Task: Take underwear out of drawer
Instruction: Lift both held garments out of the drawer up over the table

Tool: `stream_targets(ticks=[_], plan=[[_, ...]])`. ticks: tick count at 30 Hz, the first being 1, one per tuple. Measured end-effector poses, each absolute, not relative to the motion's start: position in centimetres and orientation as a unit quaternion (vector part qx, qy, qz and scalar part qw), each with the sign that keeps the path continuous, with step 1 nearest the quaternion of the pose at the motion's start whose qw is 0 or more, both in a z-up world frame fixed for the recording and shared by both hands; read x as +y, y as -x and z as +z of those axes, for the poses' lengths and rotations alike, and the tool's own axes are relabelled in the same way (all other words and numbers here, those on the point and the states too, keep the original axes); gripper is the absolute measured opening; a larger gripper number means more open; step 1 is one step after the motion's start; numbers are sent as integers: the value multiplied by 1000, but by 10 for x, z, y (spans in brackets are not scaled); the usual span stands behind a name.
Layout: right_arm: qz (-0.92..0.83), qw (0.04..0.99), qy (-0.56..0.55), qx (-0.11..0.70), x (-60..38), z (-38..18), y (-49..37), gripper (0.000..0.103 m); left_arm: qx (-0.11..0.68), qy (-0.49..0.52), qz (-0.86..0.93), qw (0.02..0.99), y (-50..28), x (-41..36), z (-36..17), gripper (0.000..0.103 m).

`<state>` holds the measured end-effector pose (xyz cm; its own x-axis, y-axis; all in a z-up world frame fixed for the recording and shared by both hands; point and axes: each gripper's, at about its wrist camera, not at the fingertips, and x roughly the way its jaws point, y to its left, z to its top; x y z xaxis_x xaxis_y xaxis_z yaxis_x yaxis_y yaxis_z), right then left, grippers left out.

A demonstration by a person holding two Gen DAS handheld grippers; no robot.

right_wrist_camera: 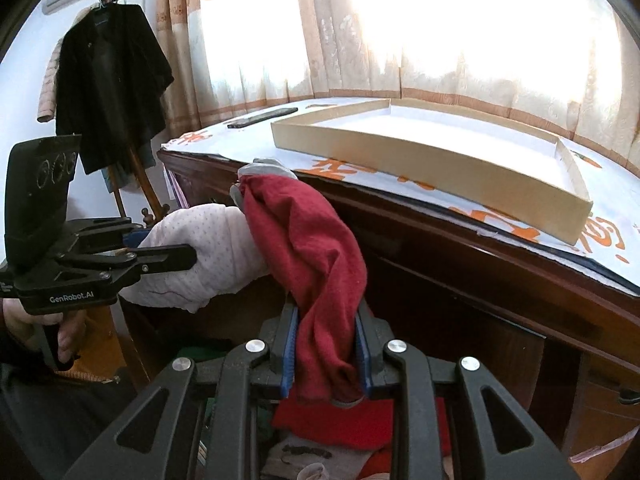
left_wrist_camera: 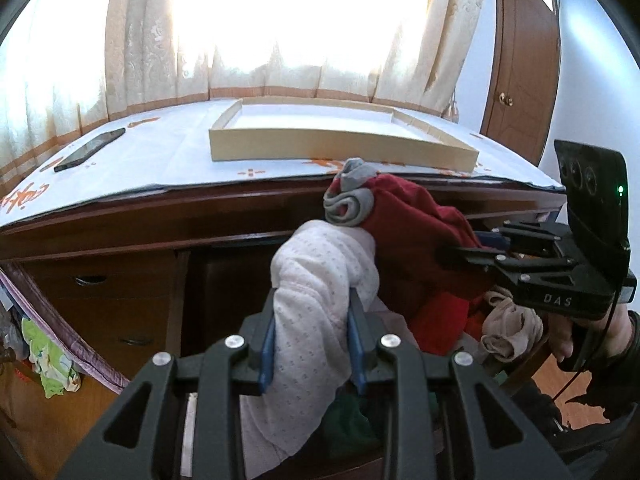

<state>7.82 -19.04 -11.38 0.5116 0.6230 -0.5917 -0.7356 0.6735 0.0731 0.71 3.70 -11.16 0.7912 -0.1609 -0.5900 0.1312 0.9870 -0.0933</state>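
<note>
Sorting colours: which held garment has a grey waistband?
The dark red cloth underwear in the right gripper; the left gripper holds plain white dotted fabric.

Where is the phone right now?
The phone lies flat on the desk's cloth, left of the cardboard tray in both wrist views, near the curtain.
</note>
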Motion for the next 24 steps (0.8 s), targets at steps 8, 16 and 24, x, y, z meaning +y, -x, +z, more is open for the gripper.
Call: stream_targets(ticks=[8, 16, 24], plan=[[389, 874, 83, 278, -201, -109, -68, 26, 289, 22, -70, 955, -2, 38, -102, 28], [392, 878, 53, 270, -212, -102, -66, 26, 269, 33, -65, 960, 1, 43, -94, 28], [401, 874, 44, 271, -209, -92, -61, 26, 250, 40, -66, 965, 1, 40, -83, 28]])
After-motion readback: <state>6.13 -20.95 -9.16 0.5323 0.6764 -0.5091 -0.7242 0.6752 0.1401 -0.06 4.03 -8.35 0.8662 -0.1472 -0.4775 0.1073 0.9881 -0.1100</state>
